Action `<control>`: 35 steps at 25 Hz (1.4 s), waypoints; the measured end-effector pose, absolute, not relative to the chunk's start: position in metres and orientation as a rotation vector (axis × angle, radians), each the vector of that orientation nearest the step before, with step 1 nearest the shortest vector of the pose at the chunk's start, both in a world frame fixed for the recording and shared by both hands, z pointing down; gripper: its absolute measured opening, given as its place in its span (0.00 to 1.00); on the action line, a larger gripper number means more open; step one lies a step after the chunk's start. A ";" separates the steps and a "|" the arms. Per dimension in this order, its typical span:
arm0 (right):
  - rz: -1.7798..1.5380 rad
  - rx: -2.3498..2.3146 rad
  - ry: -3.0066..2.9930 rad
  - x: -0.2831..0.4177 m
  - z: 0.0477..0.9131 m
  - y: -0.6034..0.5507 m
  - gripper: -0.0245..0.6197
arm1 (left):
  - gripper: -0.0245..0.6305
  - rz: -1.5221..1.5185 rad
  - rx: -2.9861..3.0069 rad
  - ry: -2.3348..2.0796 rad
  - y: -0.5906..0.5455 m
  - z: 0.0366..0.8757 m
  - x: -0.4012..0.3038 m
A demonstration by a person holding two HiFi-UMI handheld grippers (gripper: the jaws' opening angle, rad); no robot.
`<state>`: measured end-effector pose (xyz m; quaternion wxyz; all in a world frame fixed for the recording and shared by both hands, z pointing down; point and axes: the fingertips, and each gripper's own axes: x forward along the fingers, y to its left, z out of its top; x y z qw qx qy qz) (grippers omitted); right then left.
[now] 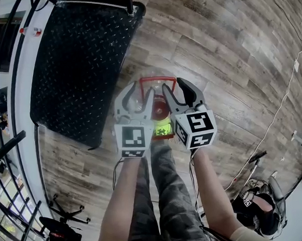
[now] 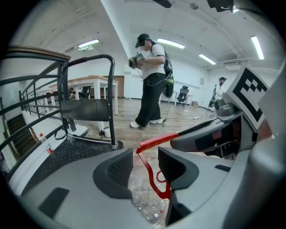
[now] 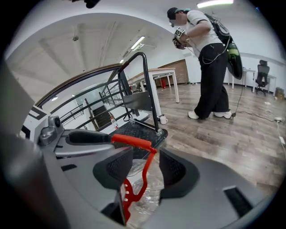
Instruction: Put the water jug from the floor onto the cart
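Two open grippers straddle the red handle (image 1: 155,79) of the water jug (image 1: 159,110).
Left gripper (image 1: 141,94) and right gripper (image 1: 174,89) both have their jaws spread wide and grasp nothing; in each gripper view, a leg of the handle stands between the pads, unclamped. The clear jug stands on the wood floor (image 1: 228,43), directly below both grippers and just beside the black diamond-plate cart (image 1: 78,60).
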<state>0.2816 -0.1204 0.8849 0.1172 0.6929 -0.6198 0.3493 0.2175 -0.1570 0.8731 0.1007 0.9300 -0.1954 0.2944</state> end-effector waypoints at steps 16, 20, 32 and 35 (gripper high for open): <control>1.095 1.986 -1.785 0.283 0.909 -0.129 0.29 | 0.27 0.887 2.655 -0.515 -0.176 0.907 0.233; 1.084 1.990 -1.791 0.283 0.909 -0.131 0.29 | 0.27 0.872 2.657 -0.494 -0.175 0.906 0.238; 1.111 2.057 -1.797 0.277 0.893 -0.124 0.09 | 0.16 0.841 2.695 -0.487 -0.166 0.885 0.229; 1.123 2.058 -1.795 0.273 0.888 -0.119 0.08 | 0.16 0.853 2.705 -0.488 -0.160 0.879 0.224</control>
